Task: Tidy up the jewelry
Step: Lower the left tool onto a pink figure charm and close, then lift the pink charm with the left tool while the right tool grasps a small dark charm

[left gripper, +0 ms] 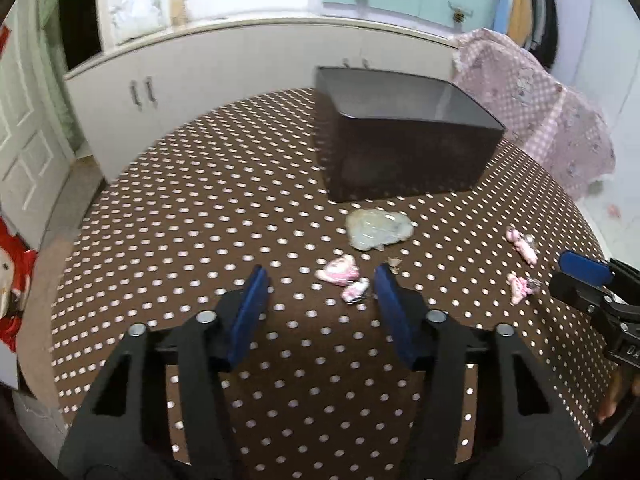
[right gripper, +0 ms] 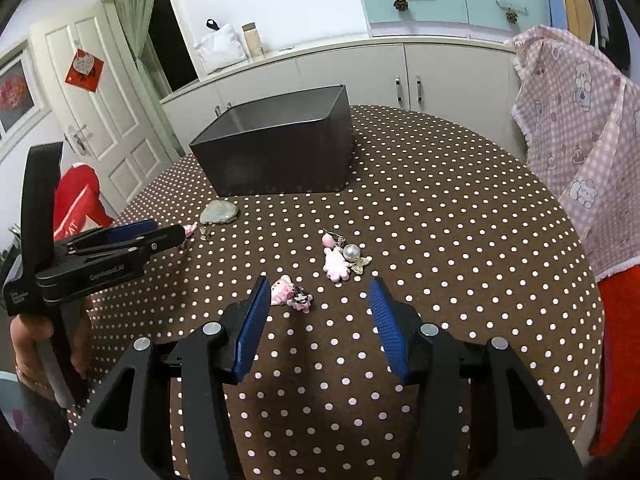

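A black open box (left gripper: 400,136) (right gripper: 280,148) stands on the brown polka-dot table. A pale green jade piece (left gripper: 378,228) (right gripper: 219,213) lies just in front of it. Pink charms (left gripper: 340,272) lie between the fingertips of my open left gripper (left gripper: 322,280), close to its right finger. More pink charms (left gripper: 520,244) lie to the right. In the right wrist view, a pink charm (right gripper: 286,290) lies by the left finger of my open right gripper (right gripper: 318,290); a pink charm with a pearl (right gripper: 340,260) lies further ahead. Both grippers are empty.
White cabinets (right gripper: 360,76) stand behind the table. A pink checked cloth (right gripper: 580,128) hangs at the right. A white door (right gripper: 100,112) is at the left. The round table's edge (right gripper: 560,208) curves at the right.
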The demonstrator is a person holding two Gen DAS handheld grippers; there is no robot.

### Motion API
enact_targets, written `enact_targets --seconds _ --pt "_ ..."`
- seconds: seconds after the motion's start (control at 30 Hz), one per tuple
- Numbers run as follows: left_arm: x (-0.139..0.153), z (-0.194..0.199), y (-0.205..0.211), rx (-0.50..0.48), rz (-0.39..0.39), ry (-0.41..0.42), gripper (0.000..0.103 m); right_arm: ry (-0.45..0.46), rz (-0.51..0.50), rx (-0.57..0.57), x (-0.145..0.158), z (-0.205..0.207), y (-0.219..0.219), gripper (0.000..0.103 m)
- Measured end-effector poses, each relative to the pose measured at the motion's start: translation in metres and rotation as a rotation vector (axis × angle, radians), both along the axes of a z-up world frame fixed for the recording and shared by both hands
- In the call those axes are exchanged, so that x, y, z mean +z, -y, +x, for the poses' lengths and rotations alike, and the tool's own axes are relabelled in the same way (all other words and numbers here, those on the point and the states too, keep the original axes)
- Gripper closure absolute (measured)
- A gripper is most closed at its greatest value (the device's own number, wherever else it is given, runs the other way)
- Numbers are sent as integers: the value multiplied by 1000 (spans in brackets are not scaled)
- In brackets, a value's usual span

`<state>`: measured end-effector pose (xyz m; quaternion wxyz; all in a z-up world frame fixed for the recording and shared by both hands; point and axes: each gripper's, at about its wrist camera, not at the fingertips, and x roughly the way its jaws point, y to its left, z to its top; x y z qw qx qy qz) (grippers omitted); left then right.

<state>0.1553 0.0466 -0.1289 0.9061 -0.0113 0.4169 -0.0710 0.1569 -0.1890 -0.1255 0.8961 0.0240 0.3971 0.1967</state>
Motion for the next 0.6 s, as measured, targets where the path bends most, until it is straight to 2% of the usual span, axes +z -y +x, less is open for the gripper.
enact_targets --seconds 0.03,0.07,0.13,0.23,0.6 --pt "-3 3 0 -8 -5 -19 68 -2 -3 2 0 0 -1 54" --pt "-3 3 1 -5 3 -18 70 -3 -12 2 0 0 -1 54" --pt "-2 2 4 -21 16 -16 88 -4 -31 10 -1 0 -5 54" --pt "0 0 7 -21 26 -3 89 -9 -58 28 -2 2 -12 54" --pt "30 -28 4 -57 -25 94 89 -20 -202 111 -12 9 -53 55"
